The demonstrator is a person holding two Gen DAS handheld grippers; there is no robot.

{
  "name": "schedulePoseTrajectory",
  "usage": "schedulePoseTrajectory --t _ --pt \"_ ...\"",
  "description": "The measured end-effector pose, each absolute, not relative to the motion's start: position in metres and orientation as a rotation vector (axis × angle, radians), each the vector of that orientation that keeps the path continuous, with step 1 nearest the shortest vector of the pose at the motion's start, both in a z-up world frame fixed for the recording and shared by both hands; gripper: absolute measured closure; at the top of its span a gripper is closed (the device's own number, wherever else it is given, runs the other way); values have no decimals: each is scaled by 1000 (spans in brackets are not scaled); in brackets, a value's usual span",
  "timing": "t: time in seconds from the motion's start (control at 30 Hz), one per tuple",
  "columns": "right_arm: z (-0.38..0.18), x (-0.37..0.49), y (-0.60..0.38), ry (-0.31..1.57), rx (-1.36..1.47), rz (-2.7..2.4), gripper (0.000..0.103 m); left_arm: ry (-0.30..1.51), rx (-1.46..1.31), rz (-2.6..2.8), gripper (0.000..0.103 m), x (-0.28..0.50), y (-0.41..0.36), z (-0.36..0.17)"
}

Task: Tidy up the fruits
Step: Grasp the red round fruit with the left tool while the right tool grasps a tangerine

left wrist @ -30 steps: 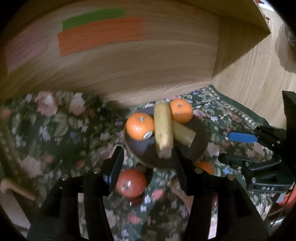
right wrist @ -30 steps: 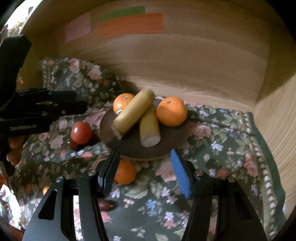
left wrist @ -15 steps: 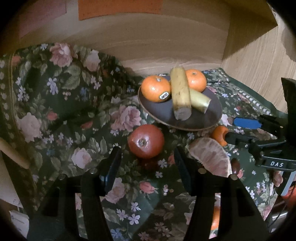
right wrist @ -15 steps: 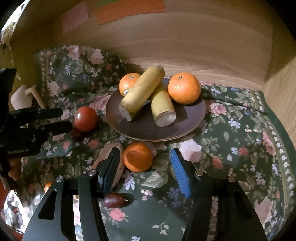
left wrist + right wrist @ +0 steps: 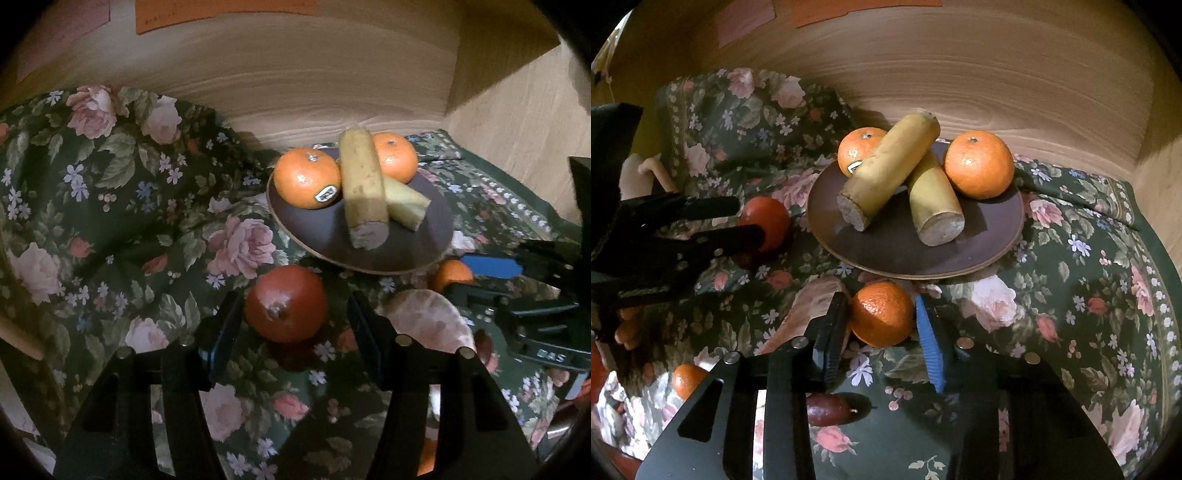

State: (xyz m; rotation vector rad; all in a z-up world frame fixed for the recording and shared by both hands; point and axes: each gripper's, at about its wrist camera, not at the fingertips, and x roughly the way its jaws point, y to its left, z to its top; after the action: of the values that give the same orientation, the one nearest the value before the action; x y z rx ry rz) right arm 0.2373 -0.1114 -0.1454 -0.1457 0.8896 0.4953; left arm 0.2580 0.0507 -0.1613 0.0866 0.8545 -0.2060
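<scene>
The left gripper [image 5: 291, 325] is held low over the dark floral tablecloth [image 5: 122, 206], its black jaws spread wide on either side of a round red tomato-like fruit [image 5: 285, 303]; no contact between the pads and the fruit can be made out. From the right wrist view, this gripper [image 5: 750, 221] is seen reaching in level from the left, its fingertips flanking the same red fruit [image 5: 768, 221].

The right gripper [image 5: 882, 332] is likewise lowered to the cloth, with one black and one blue finger [image 5: 929, 343] standing open around a loose orange mandarin [image 5: 881, 314], the fruit nearly filling the gap.

Just beyond both grippers, a round dark brown plate [image 5: 886, 251] is set on the cloth. Two mandarins [image 5: 979, 166] and two yellowish cylindrical fruit pieces [image 5: 890, 166], one leaning across the other, are carried on it.

A pale oblong piece [image 5: 812, 306], a small dark reddish fruit [image 5: 827, 410] and another small mandarin [image 5: 687, 380] lie nearer the camera. A wooden wall [image 5: 960, 74] stands behind.
</scene>
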Motion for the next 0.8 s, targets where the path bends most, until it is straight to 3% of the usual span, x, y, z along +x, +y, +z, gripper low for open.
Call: schedulePoseTrajectory --t 0.43,0.57,0.8 --pt "-138 232 -148 892 -135 429 69 924 59 -199 44 283 54 -180" --pt "-140 233 -152 898 -127 434 69 910 52 -205 52 284 54 -178" --pt "-146 239 -149 905 -152 407 67 897 67 -212 53 277 50 -174"
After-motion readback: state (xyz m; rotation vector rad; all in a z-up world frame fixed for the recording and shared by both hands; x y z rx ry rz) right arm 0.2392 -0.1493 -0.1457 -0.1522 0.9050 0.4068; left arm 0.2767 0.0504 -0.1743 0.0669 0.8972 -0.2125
